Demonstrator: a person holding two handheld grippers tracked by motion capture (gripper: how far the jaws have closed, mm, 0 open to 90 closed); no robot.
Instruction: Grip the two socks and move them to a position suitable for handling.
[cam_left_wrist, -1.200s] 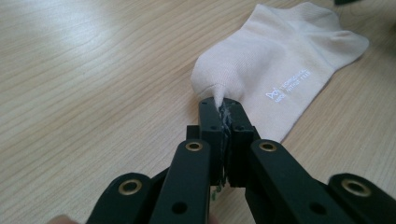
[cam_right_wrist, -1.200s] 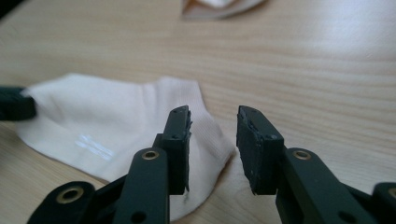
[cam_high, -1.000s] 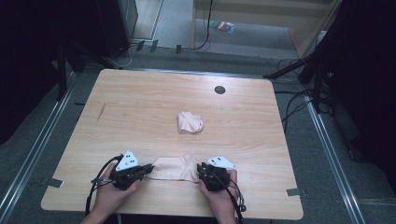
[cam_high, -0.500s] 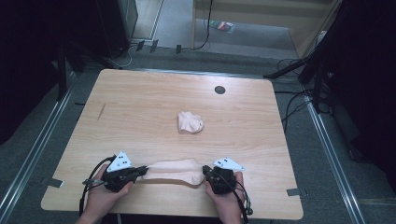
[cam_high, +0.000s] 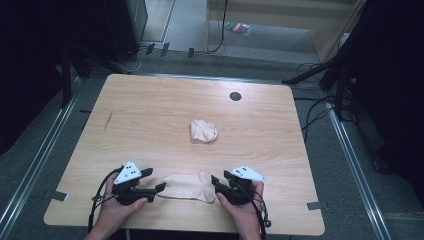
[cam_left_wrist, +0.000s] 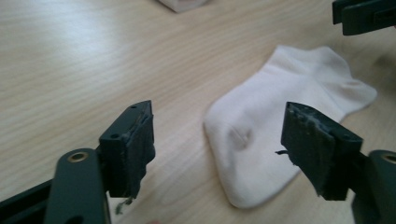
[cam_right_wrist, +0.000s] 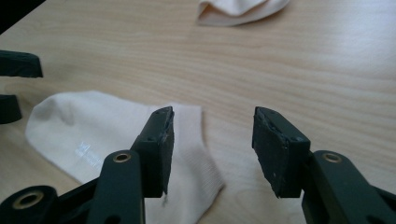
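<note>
Room: a dim room with a grey floor, metal rails along both sides and black cables (cam_high: 310, 107) on the floor past the far edge.
Table: a light wooden table (cam_high: 150, 115) with a small dark round hole (cam_high: 235, 96) near its far edge.
Flat sock: a pale sock (cam_high: 186, 186) lies flat on the near part of the table, between the two grippers. The left gripper view shows it (cam_left_wrist: 275, 130) spread out on the wood, and the right gripper view shows it (cam_right_wrist: 93, 133) too.
Bunched sock: a second pale sock (cam_high: 203, 132) sits in a little heap near the middle of the table, well apart from the flat one.
Left gripper: the left gripper (cam_high: 154, 181) is in the person's left hand (cam_high: 116, 210), just beside one end of the flat sock. Its jaws have just been opening and now stand wide apart. The sock lies past them on the table, and nothing is pinched.
Right gripper: the right gripper (cam_high: 215, 182) is in the person's right hand (cam_high: 245, 212), at the other end of the flat sock. Its jaws have just been opening too. One jaw is over the edge of the sock, but the pads do not press on it.
</note>
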